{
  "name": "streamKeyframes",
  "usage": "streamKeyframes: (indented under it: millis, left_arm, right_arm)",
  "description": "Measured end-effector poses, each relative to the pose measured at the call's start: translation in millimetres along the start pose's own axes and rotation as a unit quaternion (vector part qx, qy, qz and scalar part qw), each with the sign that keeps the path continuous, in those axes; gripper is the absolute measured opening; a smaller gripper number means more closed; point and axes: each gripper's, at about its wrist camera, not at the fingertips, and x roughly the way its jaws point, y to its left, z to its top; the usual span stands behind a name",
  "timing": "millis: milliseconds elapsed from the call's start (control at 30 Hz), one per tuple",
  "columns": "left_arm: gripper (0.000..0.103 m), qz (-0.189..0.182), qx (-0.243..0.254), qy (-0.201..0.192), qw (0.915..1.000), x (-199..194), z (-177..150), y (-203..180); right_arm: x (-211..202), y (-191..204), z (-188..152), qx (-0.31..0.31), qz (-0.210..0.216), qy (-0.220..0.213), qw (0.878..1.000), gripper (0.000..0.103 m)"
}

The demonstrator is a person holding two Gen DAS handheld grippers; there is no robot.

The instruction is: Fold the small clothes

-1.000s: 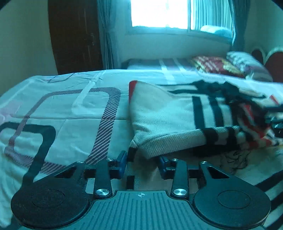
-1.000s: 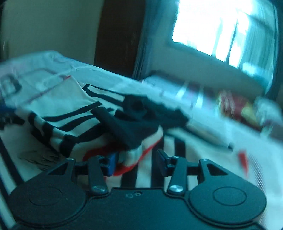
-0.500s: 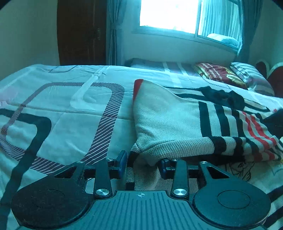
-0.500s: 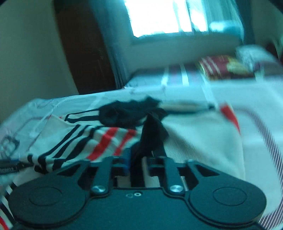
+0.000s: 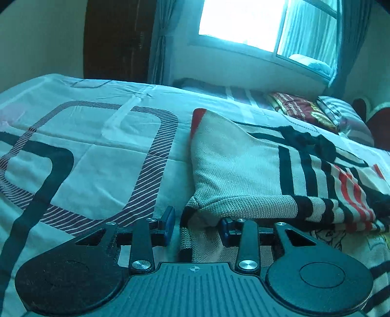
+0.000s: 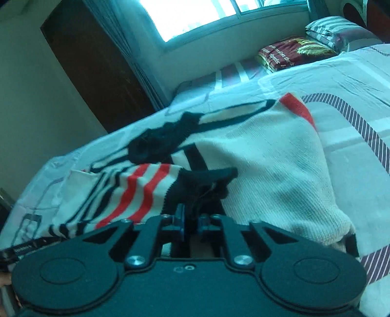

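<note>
A cream knit sweater (image 5: 234, 165) with black and red stripes lies partly folded on the bed. My left gripper (image 5: 197, 226) is open, its blue pads on either side of the sweater's near folded edge (image 5: 243, 203), not closed on it. In the right wrist view the same sweater (image 6: 273, 165) spreads across the bed. My right gripper (image 6: 191, 219) is shut on the black cuff (image 6: 202, 180) of the striped sleeve (image 6: 139, 190) and holds it over the sweater body.
The bed has a pale patterned sheet (image 5: 92, 146). Folded red fabric (image 5: 299, 109) and a striped pillow (image 5: 341, 114) lie at the bed's far side, also in the right wrist view (image 6: 295, 51). A window (image 5: 256, 22) and dark door (image 5: 117, 39) are behind.
My right gripper closed on the black cuff and swung the sleeve across over the sweater body. My left gripper stayed open at the sweater's near edge, tilting slightly.
</note>
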Motion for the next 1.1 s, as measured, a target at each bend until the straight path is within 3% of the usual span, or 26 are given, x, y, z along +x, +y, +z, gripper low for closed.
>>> streamKeyframes:
  millis: [233,300,367,467,533,567,633,733,800,900,1000,1067,1100]
  left_arm:
    - [0.039,-0.004,-0.037,-0.014,0.9992,-4.4,-2.4,7.5]
    - [0.039,-0.006,-0.047,-0.013,0.9988,-4.2,-4.7,9.6]
    - [0.039,-0.002,-0.030,-0.009,0.9995,-3.4,-5.8,7.4]
    - [0.039,-0.005,-0.003,0.006,1.0000,-8.6,-4.5,7.4]
    - [0.039,-0.001,0.021,0.013,0.9997,-20.5,-4.9,12.3]
    - [0.039,0.009,0.031,0.001,0.9995,-31.1,-4.2,14.7]
    - [0.039,0.002,0.037,-0.027,0.9989,-44.4,4.2,14.7]
    - [0.039,-0.026,0.077,-0.039,0.9959,-29.1,27.9,-14.5]
    - [0.039,-0.047,0.105,-0.029,0.9929,-4.7,38.3,-40.9]
    - [0.039,-0.048,0.106,0.008,0.9931,33.5,33.5,-61.3]
    - [0.039,-0.052,0.087,0.004,0.9949,29.2,30.4,-56.1]
    - [0.040,-0.033,0.098,-0.009,0.9946,21.2,37.3,-55.4]
    - [0.040,-0.029,0.098,-0.024,0.9945,21.3,44.6,-52.5]
  right_arm:
    - [-30.3,5.2,-3.7,-0.022,0.020,-0.044,0.999,0.007]
    - [-25.4,2.7,-3.5,-0.022,0.012,-0.030,0.999,0.007]
    - [-7.1,-4.1,-5.8,-0.018,-0.015,0.016,1.000,0.007]
    - [-15.8,-7.7,-9.5,-0.016,-0.010,0.003,1.000,0.008]
    - [-28.3,-10.5,-9.2,-0.016,-0.017,-0.006,1.000,0.019]
    - [-38.4,-10.4,-9.9,-0.020,-0.025,-0.021,0.999,0.020]
    - [-54.4,-9.1,-6.6,-0.037,-0.030,-0.057,0.997,0.016]
    - [-41.3,6.0,2.8,-0.091,-0.035,-0.057,0.994,0.015]
    - [-19.6,12.9,7.5,-0.114,-0.030,-0.033,0.993,0.015]
    - [8.8,17.1,3.5,-0.158,-0.047,0.003,0.986,0.002]
    - [6.0,7.9,3.0,-0.151,-0.048,-0.001,0.987,0.000]
    - [-2.0,7.9,5.9,-0.153,-0.048,-0.003,0.987,0.010]
    - [-5.0,8.9,8.1,-0.155,-0.042,-0.014,0.987,0.020]
